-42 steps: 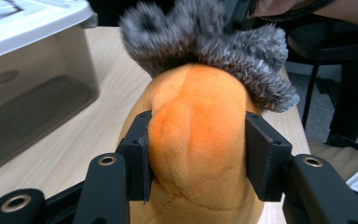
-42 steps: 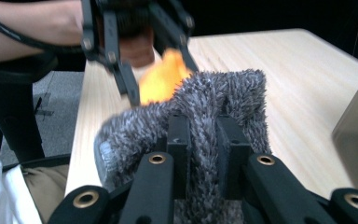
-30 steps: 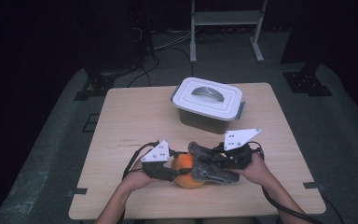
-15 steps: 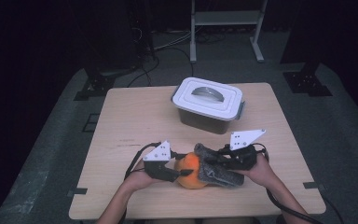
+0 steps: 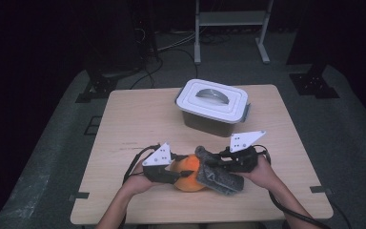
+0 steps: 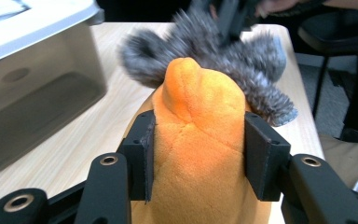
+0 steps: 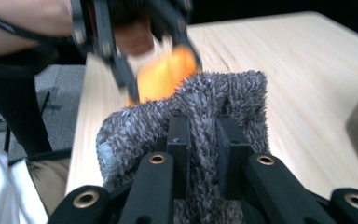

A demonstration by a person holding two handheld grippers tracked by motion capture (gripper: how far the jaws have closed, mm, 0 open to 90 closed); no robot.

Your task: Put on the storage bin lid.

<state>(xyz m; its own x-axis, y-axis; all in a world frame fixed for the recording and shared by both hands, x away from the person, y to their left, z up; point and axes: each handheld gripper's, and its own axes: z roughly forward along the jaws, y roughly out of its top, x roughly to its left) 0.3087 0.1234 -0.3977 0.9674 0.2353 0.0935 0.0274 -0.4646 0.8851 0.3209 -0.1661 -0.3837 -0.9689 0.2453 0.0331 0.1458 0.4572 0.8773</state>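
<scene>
My left gripper [image 6: 198,156], jaws just closing, pinches the orange plush [image 6: 200,140], tip pointing away; my right gripper [image 7: 204,154] clamps the grey furry cloth [image 7: 214,102].

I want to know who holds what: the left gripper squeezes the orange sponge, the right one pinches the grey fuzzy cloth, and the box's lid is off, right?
Not quite: the lid is on the box, as the high view shows. The rest is right.

Orange plush [image 6: 200,140] base cut off, grey furry cloth [image 6: 223,51] blurred
</scene>
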